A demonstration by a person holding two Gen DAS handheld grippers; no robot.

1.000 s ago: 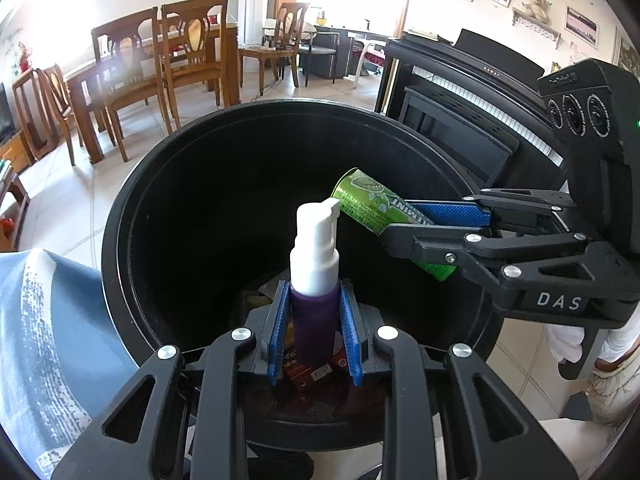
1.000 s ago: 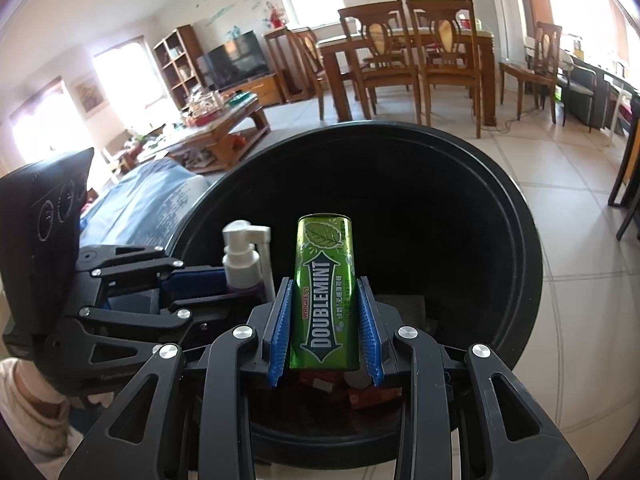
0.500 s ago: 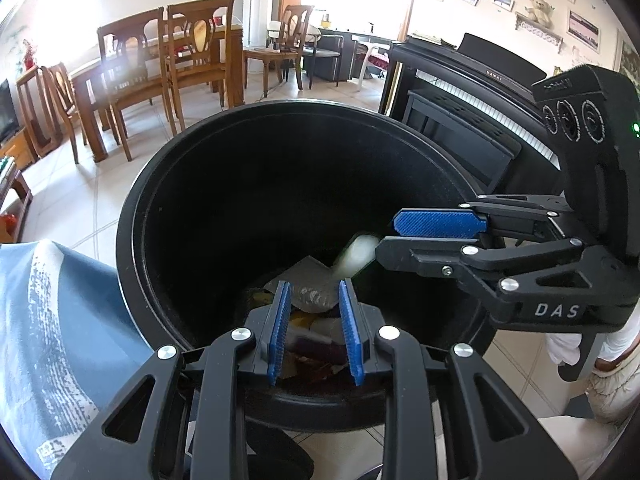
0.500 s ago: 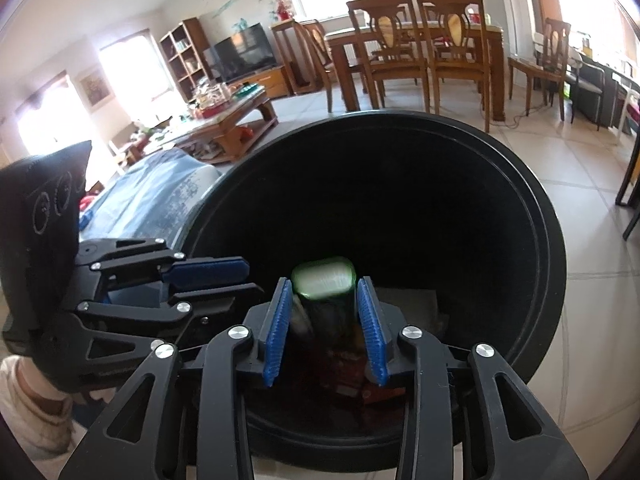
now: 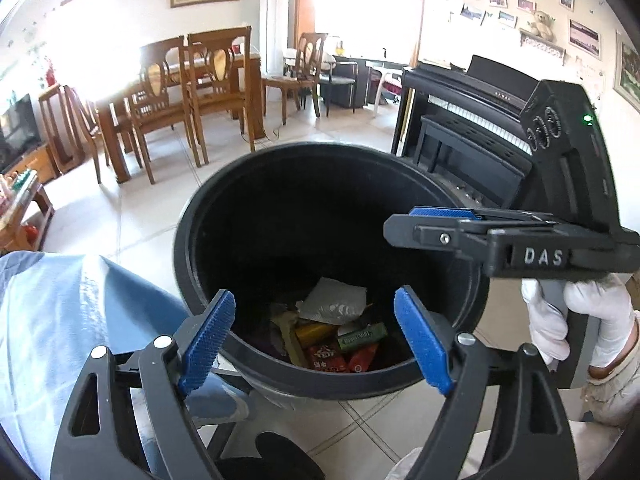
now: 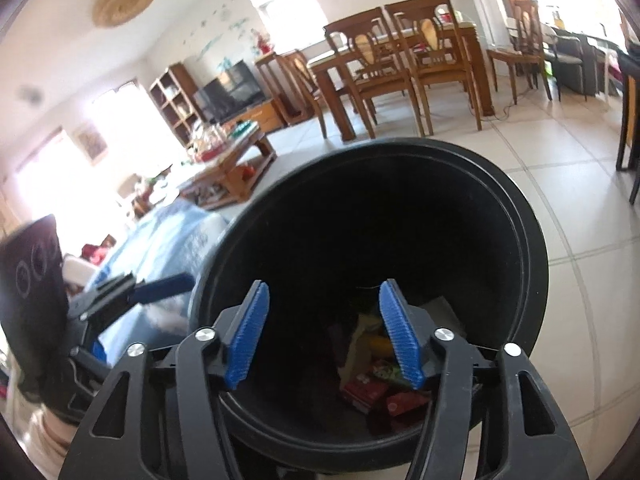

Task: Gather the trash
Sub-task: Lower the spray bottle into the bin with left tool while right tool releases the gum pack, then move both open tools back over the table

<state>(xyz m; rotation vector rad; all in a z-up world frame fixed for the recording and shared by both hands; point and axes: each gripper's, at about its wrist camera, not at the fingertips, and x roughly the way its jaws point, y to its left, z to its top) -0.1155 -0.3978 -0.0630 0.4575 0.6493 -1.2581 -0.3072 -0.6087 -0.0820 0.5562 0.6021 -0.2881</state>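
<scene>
The trash bin (image 5: 188,248) is black. Inside lie a white tissue (image 5: 334,302), a green gum pack (image 5: 362,336) and red wrappers (image 5: 326,360). The cloth (image 5: 60,320) is light blue. The pads (image 5: 208,338) are blue.

Your round black plastic bin (image 5: 188,240): smooth, semi-gloss rim. Crumpled white paper (image 5: 334,300) matt. Ribbed blue rubbery pads (image 5: 208,332). Pale floor tiles (image 6: 560,184) glossy. Brown wooden chairs (image 5: 216,80) polished.

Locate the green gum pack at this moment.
In the left wrist view, the gum pack lies at the bottom of the black bin, right of centre, below the white tissue and above the red wrappers.
</scene>
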